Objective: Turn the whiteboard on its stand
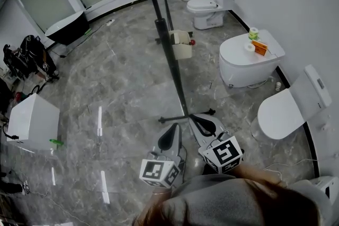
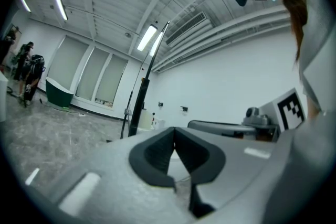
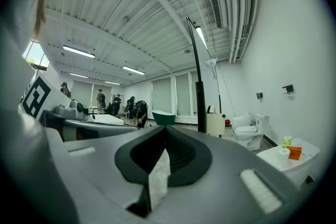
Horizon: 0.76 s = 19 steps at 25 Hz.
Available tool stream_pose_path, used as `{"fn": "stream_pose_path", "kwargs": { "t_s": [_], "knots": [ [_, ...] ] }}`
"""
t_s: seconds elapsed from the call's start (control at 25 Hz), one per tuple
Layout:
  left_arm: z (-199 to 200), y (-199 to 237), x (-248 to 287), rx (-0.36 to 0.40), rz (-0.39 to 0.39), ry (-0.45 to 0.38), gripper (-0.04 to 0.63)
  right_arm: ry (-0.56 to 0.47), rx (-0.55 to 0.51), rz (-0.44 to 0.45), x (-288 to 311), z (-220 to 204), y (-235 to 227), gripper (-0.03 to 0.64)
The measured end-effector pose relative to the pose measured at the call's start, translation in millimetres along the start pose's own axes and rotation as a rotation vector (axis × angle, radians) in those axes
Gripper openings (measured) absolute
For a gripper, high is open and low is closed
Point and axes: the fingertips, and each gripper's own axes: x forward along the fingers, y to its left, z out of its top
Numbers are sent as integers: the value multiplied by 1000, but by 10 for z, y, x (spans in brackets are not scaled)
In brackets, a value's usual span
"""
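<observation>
A tall black stand pole (image 1: 172,61) rises from thin black feet (image 1: 185,116) on the marble floor. I see no board face on it from above. Both grippers hover just in front of the feet, touching nothing. My left gripper (image 1: 175,127) is shut and empty, a little to the left of the base. My right gripper (image 1: 193,117) is also shut and empty, its tips near the feet. In the left gripper view the pole (image 2: 138,107) stands ahead to the left of the closed tips (image 2: 174,129). The right gripper view shows the pole (image 3: 201,105) ahead, right of the closed tips (image 3: 165,128).
Several white toilets line the right wall (image 1: 249,58), one carrying an orange item (image 1: 260,47). A beige bin (image 1: 180,44) stands behind the pole. A white box (image 1: 32,121), dark bags (image 1: 29,55) and a dark bathtub (image 1: 66,29) are at the left. People stand far off (image 3: 100,99).
</observation>
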Motion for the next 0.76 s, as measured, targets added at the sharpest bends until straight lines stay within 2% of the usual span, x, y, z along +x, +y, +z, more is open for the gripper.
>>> {"fn": "stream_pose_path", "kwargs": {
  "t_s": [0.4, 0.76],
  "knots": [
    [-38, -65, 10, 0, -38, 16, 0, 23, -3, 0, -37, -69, 75, 3],
    [-73, -91, -22, -12, -40, 22, 0, 35, 17, 6, -75, -118, 114, 3]
  ]
}}
